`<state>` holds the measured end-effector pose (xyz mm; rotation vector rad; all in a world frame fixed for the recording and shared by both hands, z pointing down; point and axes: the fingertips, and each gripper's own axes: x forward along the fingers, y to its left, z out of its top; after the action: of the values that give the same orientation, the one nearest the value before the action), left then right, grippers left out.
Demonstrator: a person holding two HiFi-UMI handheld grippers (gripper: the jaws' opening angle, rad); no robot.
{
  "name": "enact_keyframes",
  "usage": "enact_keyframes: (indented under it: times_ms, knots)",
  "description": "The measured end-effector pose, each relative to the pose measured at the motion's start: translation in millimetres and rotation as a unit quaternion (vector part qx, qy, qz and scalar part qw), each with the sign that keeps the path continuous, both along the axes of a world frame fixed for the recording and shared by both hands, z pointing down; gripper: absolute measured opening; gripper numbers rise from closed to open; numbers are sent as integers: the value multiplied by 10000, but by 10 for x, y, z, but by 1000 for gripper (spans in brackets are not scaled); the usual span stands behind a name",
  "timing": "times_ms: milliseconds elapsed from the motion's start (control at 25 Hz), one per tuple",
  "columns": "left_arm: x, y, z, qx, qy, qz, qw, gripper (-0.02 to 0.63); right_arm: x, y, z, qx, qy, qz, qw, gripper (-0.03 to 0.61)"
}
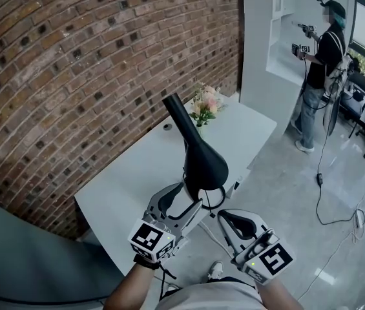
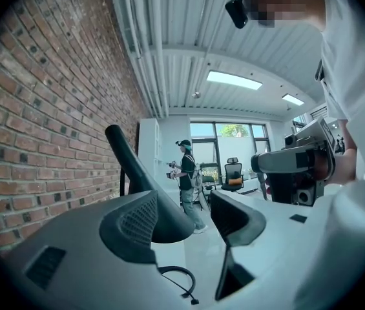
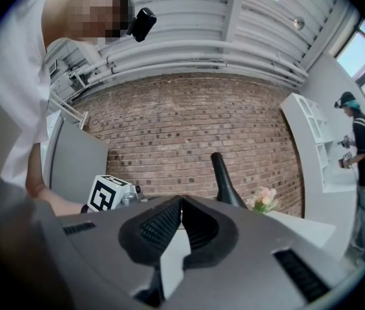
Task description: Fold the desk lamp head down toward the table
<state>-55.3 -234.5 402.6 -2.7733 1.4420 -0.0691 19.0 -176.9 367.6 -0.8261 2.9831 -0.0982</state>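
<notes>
While both forearms reach forward low in the head view, the grey left gripper [image 1: 192, 199] has its jaws well apart, clamping nothing, tips just beside the flared lower body of the black tapering desk lamp [image 1: 203, 163]; contact cannot be told. Grey right gripper [image 1: 226, 217]: jaws closed on each other, empty, just right of the lamp. Lamp stands on the white rectangular table [image 1: 137, 166] near its floor-side edge, with its narrow end tilted up toward the red-brown brick wall [image 1: 72, 76]. Thin black cord loop [image 1: 213, 202] lies at its foot. Bare tabletop lies beyond, with a pink-and-white flower bunch [image 1: 205, 104] at the far end. Pale grey floor [image 1: 285, 179] lies open to the right, and a person in dark top [image 1: 319, 63] stands well apart.
</notes>
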Motion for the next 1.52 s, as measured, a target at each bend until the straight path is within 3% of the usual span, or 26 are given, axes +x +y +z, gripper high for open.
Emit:
enact_keyframes:
  times_ms: [520,1040,1520]
  knots:
    - [-193,427,-94,77,256,13,9996,198,-217,415,-31,-20,101,17,9999,18]
    - [-342,857,-31,10,663,14,9978,94,-349,784,-62,-48,203,137,9997,18]
    - [-445,1140,-154,188,786,-29,9967,21,-407,1017,-72,-40,235,331,9992,18]
